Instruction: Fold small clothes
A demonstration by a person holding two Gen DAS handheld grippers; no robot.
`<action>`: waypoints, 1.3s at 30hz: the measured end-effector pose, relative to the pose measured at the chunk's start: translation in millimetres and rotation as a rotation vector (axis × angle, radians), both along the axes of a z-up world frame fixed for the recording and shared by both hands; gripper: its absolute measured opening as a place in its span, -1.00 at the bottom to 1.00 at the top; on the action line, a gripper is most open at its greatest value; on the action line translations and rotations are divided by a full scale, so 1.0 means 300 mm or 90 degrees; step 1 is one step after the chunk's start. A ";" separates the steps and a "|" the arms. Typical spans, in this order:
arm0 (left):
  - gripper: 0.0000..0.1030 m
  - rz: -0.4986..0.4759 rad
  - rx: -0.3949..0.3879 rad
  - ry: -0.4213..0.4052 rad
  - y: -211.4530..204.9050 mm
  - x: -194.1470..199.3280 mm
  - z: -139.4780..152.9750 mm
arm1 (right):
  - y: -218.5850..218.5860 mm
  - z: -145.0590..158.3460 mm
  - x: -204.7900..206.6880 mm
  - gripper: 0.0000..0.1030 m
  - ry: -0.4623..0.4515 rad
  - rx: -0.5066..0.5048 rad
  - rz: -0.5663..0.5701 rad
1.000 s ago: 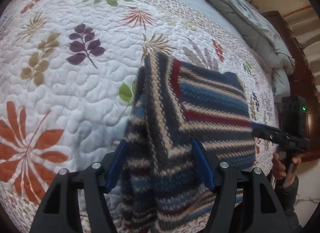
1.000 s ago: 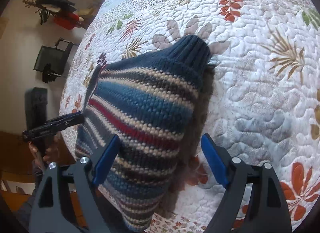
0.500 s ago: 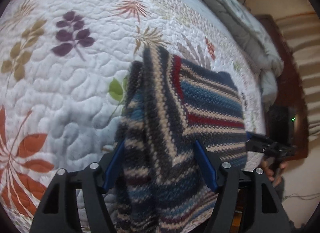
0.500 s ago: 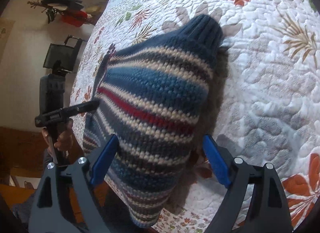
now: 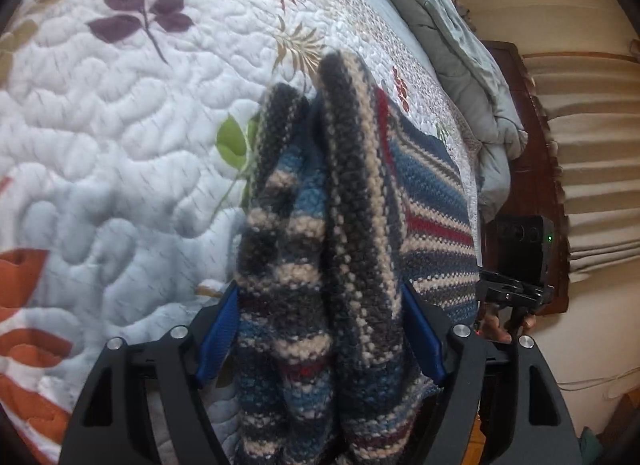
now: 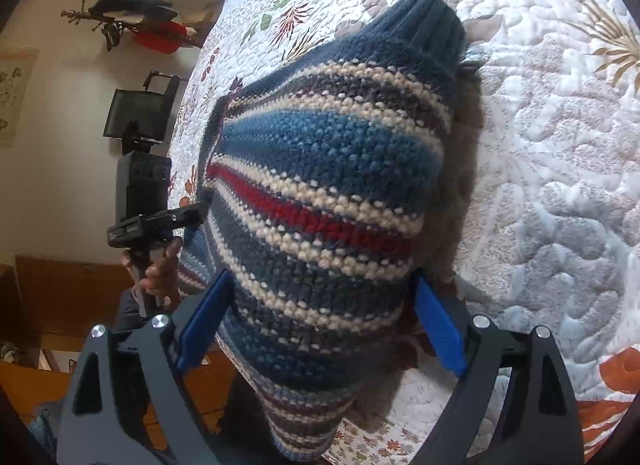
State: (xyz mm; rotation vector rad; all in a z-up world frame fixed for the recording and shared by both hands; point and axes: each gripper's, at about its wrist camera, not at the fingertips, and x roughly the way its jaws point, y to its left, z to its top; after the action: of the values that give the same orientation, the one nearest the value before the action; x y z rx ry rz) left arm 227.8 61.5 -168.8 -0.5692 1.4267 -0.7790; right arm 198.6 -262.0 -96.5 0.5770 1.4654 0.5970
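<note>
A small striped knit sweater [image 5: 352,233] in blue, cream, grey and red is lifted off the quilted bed. My left gripper [image 5: 320,305] is shut on a bunched edge of it, the fabric filling the gap between the blue pads. My right gripper [image 6: 320,301] is shut on the other side of the sweater [image 6: 328,185], which stretches taut between the two. The sweater's ribbed dark-blue end [image 6: 424,25] rests on the quilt. Each gripper shows in the other's view: the right one [image 5: 516,293], the left one [image 6: 160,221].
The white quilt [image 5: 100,125] with leaf prints covers the bed. A grey duvet [image 5: 460,65] is heaped at the headboard end, beside a dark wooden headboard [image 5: 532,145]. A wall with a black chair [image 6: 140,113] lies past the bed's far side.
Both grippers have lifted and drawn the sweater nearer to the cameras. In the left wrist view the fabric has bunched into thicker folds between the pads.
</note>
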 end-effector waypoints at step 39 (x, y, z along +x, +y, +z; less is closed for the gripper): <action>-0.29 -0.092 0.079 -0.131 -0.755 0.096 0.195 | -0.603 0.055 -0.022 0.16 -0.064 -0.079 -0.172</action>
State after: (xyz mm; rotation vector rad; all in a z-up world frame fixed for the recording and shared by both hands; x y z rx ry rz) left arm 256.7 -165.2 -110.2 -0.2839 1.3242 -0.8329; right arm 191.9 -442.7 -79.9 0.6254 1.2928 0.3167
